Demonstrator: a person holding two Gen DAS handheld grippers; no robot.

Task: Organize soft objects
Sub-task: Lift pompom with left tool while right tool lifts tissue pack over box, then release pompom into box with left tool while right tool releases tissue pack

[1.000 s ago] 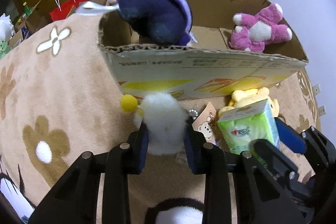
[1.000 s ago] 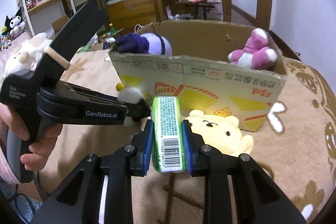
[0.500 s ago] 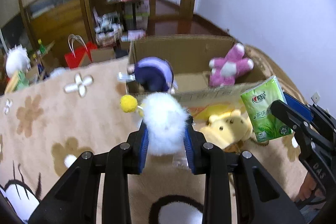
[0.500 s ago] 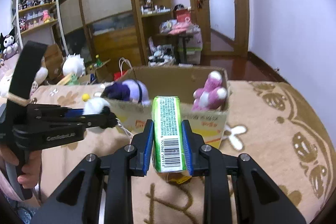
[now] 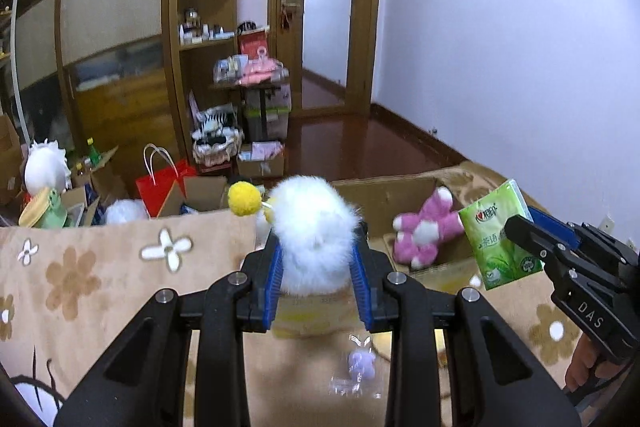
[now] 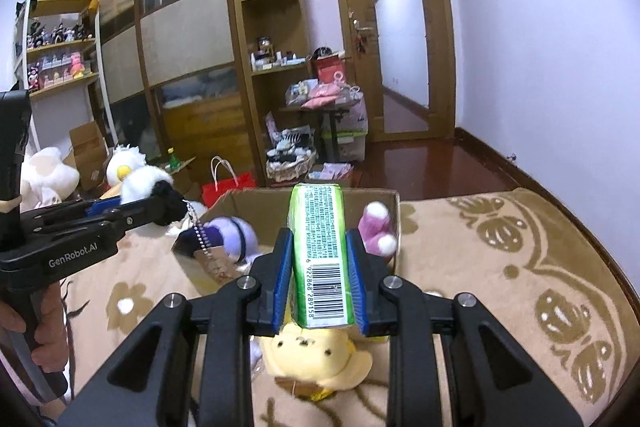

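My left gripper is shut on a white fluffy pompom toy with a yellow ball, held in the air in front of the cardboard box. My right gripper is shut on a green tissue pack, also raised; the pack shows in the left wrist view. A pink plush and a purple plush lie inside the box. A yellow plush lies on the blanket below the right gripper.
A beige flowered blanket covers the surface. A small purple charm in clear wrap lies on it. Beyond stand a red bag, boxes, white plush toys, wooden shelves and a door.
Both grippers rose well above the blanket with their loads. The box and plush toys now look lower and farther away, and much more of the room shows.
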